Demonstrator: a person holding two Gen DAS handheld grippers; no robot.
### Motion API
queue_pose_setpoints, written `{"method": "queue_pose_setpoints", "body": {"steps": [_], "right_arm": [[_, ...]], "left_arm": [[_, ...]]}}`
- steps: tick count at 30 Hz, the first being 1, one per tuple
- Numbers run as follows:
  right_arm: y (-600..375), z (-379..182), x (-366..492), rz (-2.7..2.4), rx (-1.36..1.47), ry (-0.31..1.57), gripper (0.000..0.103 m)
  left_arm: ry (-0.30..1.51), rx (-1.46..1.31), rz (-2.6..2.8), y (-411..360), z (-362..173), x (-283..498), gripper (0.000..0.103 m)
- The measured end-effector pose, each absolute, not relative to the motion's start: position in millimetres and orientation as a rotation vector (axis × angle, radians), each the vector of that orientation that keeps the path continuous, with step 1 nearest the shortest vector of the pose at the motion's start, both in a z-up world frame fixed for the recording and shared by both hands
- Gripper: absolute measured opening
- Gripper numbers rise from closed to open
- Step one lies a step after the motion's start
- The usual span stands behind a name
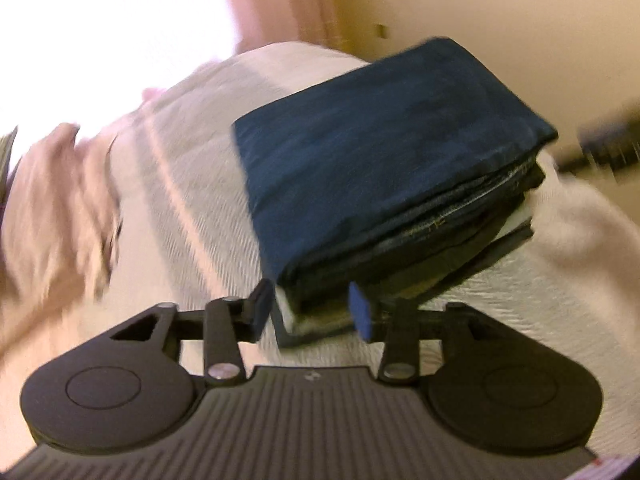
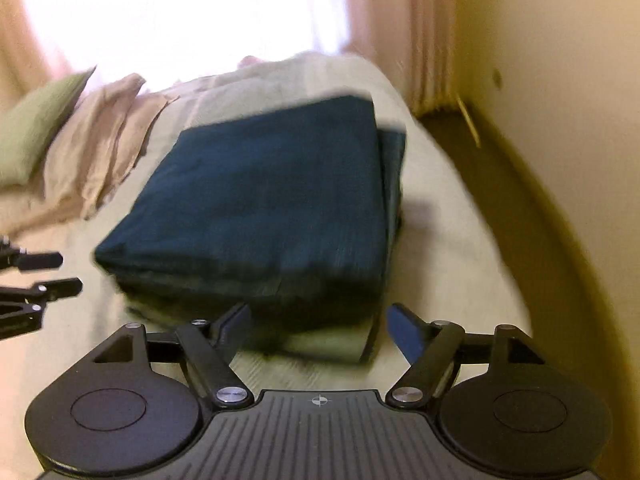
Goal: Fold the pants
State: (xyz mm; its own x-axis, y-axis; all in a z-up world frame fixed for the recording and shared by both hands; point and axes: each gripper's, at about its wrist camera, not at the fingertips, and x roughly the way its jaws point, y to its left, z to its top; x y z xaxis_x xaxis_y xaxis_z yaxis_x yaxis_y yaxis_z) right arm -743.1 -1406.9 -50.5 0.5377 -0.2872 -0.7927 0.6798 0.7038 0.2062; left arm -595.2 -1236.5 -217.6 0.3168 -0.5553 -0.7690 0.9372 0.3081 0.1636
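Note:
The dark blue pants [image 1: 384, 168] lie folded into a thick rectangular stack on the white bedspread [image 1: 192, 208]. In the left wrist view my left gripper [image 1: 312, 312] is open, its blue pads on either side of the stack's near corner, where layered edges and a pale inner lining show. In the right wrist view the same pants [image 2: 264, 200] fill the middle, and my right gripper [image 2: 318, 328] is open at the stack's near edge with nothing clamped. The left gripper [image 2: 52, 272] also shows at the left border there, apart from the stack.
Crumpled pink bedding [image 2: 104, 136] and a green pillow [image 2: 36, 128] lie at the bed's far left. A bright window with pink curtains [image 2: 424, 40] is behind. The bed's right edge drops to a dark floor [image 2: 520, 208] along a cream wall.

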Motion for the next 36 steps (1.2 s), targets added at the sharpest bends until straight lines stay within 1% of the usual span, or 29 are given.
{"method": "queue_pose_setpoints", "body": {"steps": [1, 2, 3, 4, 5, 6, 7, 9, 17, 22, 28, 36], "right_arm": [[-1397.7, -50.9, -751.8, -0.626, 0.568, 0.822, 0.073], [-1389.3, -48.4, -760.5, -0.641, 0.592, 0.827, 0.073], [-1381.0, -46.2, -766.6, -0.651, 0.615, 0.830, 0.073], [-1374.0, -42.5, -772.6, -0.663, 0.636, 0.828, 0.073], [-1365.7, -37.6, -779.5, -0.681, 0.661, 0.826, 0.074], [-1359.2, -34.4, -781.2, -0.695, 0.677, 0.824, 0.074], [-1349.8, -26.5, -789.0, -0.713, 0.695, 0.818, 0.074], [-1337.6, -18.2, -782.4, -0.725, 0.711, 0.800, 0.074], [-1264.3, 50.7, -791.9, -0.779, 0.609, 0.750, 0.075], [-1213.1, 78.9, -799.8, -0.800, 0.552, 0.724, 0.075], [-1168.1, 95.0, -812.3, -0.787, 0.526, 0.729, 0.075], [-1160.6, 102.9, -818.2, -0.746, 0.461, 0.750, 0.075]], "left_arm": [[0.696, 0.653, -1.066, -1227.5, -213.2, -596.0, 0.058], [0.723, 0.621, -1.039, -1218.3, -210.4, -598.5, 0.065], [0.750, 0.585, -1.012, -1207.3, -205.6, -601.8, 0.076], [0.768, 0.559, -0.997, -1198.9, -202.3, -605.9, 0.082], [0.785, 0.534, -0.980, -1189.3, -197.9, -610.3, 0.085], [0.797, 0.510, -0.963, -1178.6, -191.0, -613.6, 0.091], [0.807, 0.486, -0.952, -1170.6, -186.2, -615.9, 0.096], [0.830, 0.441, -0.932, -1153.3, -175.3, -622.2, 0.102], [0.827, 0.385, -0.959, -1096.0, -132.1, -659.5, 0.102], [0.848, 0.370, -0.988, -1057.5, -102.3, -675.3, 0.102], [0.860, 0.345, -0.995, -1022.0, -82.4, -689.0, 0.102], [0.822, 0.322, -0.952, -1000.8, -58.6, -714.7, 0.102]]}}
